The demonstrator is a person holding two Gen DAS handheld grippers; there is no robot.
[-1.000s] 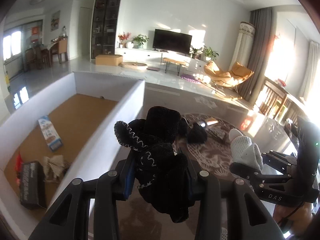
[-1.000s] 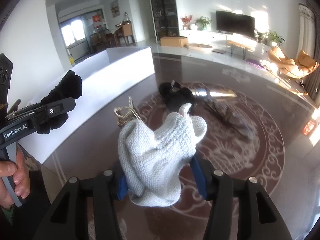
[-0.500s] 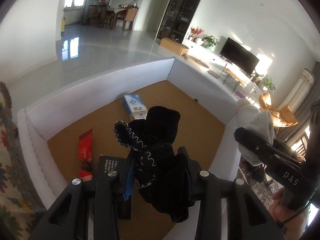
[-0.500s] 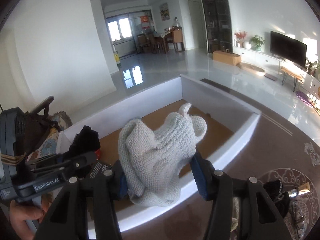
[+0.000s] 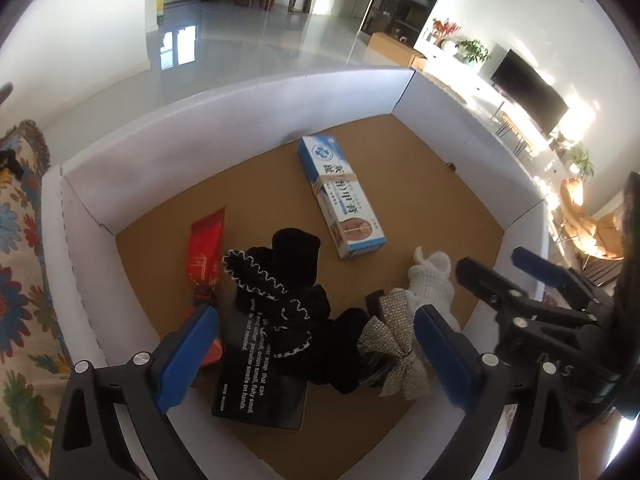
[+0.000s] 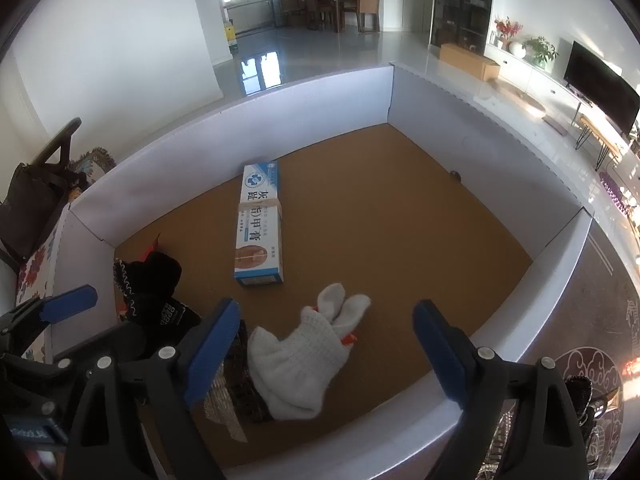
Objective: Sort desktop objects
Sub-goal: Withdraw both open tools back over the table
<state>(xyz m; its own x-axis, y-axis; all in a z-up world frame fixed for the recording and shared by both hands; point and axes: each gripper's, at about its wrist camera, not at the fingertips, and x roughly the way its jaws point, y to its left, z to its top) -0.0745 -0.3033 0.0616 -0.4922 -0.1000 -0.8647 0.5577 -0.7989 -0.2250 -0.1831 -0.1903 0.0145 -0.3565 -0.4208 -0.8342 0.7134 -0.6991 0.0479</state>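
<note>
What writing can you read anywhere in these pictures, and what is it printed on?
"soap that can ... onion smells, fishy smell, ... other peculiar smells on hands": white print on the flat black box, partly covered by the black knitted glove.
"甲膏": large characters on the long blue-and-white carton; its other characters and small print are too blurred.
"DAS": faint letters on the right gripper.
Red foil packet: print unreadable.

Black box (image 5: 260, 384) half covered by the black glove (image 5: 280, 300), red packet (image 5: 206, 256) partly behind a left gripper (image 5: 316, 350) finger, bow (image 6: 230, 396) mostly under the white glove (image 6: 308, 360), small dark speck (image 6: 456, 175) by the far wall unreadable
</note>
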